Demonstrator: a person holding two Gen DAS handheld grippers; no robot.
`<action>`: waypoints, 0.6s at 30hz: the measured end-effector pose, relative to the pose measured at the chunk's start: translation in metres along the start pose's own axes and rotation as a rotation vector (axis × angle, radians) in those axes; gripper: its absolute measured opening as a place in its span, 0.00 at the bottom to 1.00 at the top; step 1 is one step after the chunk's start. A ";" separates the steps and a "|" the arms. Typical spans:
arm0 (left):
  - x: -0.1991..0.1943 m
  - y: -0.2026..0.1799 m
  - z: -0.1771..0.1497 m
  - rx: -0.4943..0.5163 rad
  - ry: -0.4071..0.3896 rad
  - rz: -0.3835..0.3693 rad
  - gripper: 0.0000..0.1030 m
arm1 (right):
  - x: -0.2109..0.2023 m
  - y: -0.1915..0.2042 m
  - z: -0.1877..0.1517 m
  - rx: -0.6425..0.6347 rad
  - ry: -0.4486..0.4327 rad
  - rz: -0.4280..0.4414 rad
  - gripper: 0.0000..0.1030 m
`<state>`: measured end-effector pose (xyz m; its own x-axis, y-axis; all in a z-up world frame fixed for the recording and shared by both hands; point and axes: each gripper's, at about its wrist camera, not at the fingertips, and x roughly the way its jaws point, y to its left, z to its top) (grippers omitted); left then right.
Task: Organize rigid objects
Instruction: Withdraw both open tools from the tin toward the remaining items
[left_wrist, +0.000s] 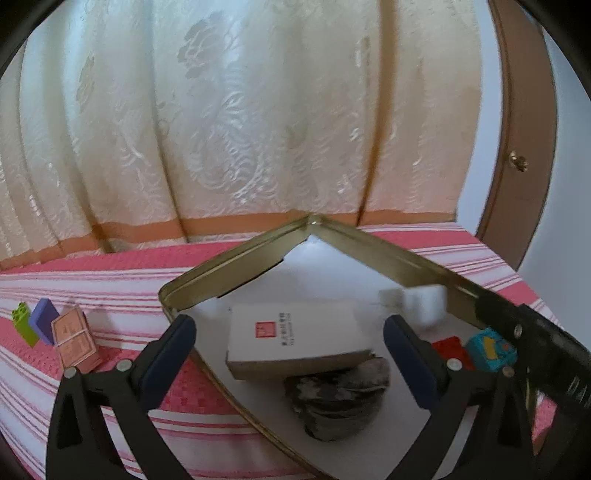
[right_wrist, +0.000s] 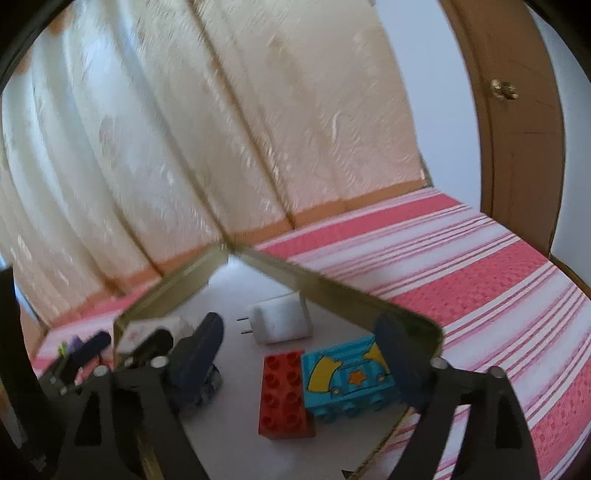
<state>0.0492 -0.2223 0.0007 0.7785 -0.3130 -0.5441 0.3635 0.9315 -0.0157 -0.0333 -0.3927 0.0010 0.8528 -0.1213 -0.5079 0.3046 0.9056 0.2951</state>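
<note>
A gold-rimmed tin tray (left_wrist: 236, 254) with a white floor lies on a pink striped cloth. In it, a white box (left_wrist: 295, 339) with a red logo leans on a dark shell-like lump (left_wrist: 340, 398). My left gripper (left_wrist: 290, 325) stands open just above the box, touching nothing. A white charger plug (right_wrist: 280, 319), a red brick (right_wrist: 284, 395) and a blue printed block (right_wrist: 347, 376) lie in the tray's right corner. Over the brick and block my right gripper (right_wrist: 298, 328) hangs open, its right finger close beside the blue block.
A green brick (left_wrist: 24, 321), a purple block (left_wrist: 44, 319) and a pink block (left_wrist: 74, 339) stand on the cloth left of the tray. A cream curtain (left_wrist: 221, 129) hangs behind. A brown door (right_wrist: 517, 147) with a knob stands at the right.
</note>
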 end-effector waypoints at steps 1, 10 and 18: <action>-0.002 -0.002 0.000 0.013 -0.009 0.010 1.00 | -0.003 -0.001 0.000 0.011 -0.016 0.005 0.86; -0.018 -0.009 -0.001 0.105 -0.086 0.088 1.00 | -0.002 0.001 0.000 -0.001 -0.024 -0.027 0.86; -0.026 0.002 -0.004 0.079 -0.095 0.107 1.00 | -0.007 0.001 0.002 -0.006 -0.060 -0.048 0.86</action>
<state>0.0272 -0.2115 0.0117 0.8585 -0.2322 -0.4572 0.3121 0.9440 0.1066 -0.0384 -0.3911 0.0064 0.8612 -0.1886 -0.4721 0.3434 0.9005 0.2668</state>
